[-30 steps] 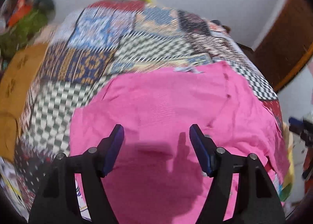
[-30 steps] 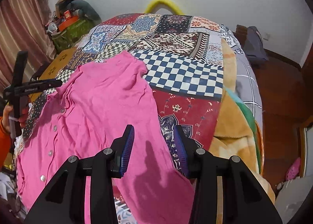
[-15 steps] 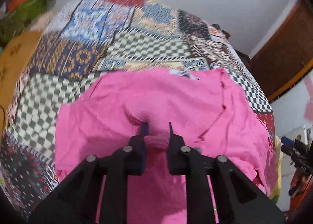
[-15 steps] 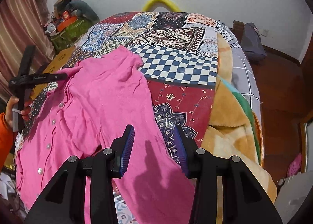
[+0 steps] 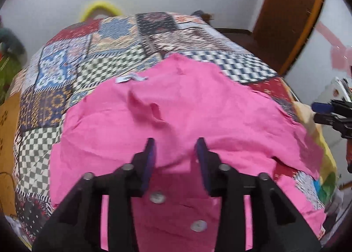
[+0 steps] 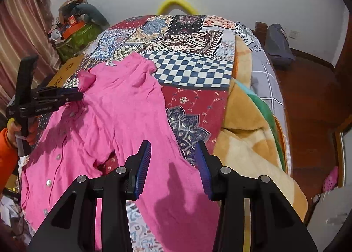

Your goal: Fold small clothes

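My left gripper has just been opening, nothing pinched, above the pink shirt on the patchwork quilt. Right gripper gapes empty. Only the right view shows my hand, nine o'clock.

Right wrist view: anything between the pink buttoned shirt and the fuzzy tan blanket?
Only bare patchwork quilt, its red floral patch; the right wrist view shows it between the pink buttoned shirt and the fuzzy tan blanket.

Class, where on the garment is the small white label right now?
The white label sits at the far edge of the pink shirt, left of centre in the left wrist view, against the patchwork quilt.
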The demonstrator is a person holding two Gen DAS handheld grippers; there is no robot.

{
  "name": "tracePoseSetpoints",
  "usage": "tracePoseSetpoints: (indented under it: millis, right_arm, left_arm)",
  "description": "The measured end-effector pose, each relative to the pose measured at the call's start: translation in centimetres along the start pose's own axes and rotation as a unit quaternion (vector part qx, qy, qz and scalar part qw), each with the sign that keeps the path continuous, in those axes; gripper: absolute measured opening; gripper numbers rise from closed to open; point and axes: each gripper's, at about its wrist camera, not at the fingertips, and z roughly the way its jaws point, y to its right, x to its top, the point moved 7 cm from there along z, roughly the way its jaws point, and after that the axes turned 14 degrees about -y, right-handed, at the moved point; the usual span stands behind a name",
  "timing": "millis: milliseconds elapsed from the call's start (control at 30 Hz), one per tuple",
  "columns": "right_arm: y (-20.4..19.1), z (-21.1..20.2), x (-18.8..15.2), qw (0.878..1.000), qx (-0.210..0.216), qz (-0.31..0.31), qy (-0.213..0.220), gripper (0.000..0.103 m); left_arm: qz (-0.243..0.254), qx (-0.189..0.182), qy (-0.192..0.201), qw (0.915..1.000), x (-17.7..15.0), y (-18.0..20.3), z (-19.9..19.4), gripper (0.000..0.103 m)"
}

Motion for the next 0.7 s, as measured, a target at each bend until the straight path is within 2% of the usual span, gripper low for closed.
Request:
tracePoseSetpoints:
  millis: [67,167,300,367,500,700]
  right_arm:
    - [0.2,-0.1,-0.3,1.000,0.000,0.003,-0.001,0.038]
    - [0.6,-0.2,-0.7,1.000,-0.001,0.012,-0.001,0.038]
    - [0.6,-0.6,-1.3,1.000,0.001,0.017,-0.002,0.038]
    - [0.9,-0.9,-1.8,1.000,-0.003,0.020,-0.004,0.042]
    - [1.4,-1.7,-3.0,1.000,-0.010,0.028,0.001,0.048]
    - [3.0,-1.1,-6.3,0.998,-0.021,0.058,-0.022,0.049]
  left_arm:
    - [0.019,0.005,0.003,0.9998,0.0,1.2,-0.5,0.043]
    - [0.019,0.024,0.003,0.9995,-0.1,1.3,-1.1,0.043]
    - [-0.025,0.042,0.012,0.9987,-0.7,-1.4,-2.8,0.045]
    - [-0.055,0.053,0.012,0.9970,-1.4,-3.4,-3.6,0.050]
    - [-0.108,0.100,0.001,0.9891,-4.9,-7.9,-4.5,0.051]
    - [-0.157,0.099,-0.035,0.9821,-11.0,-10.9,-3.6,0.052]
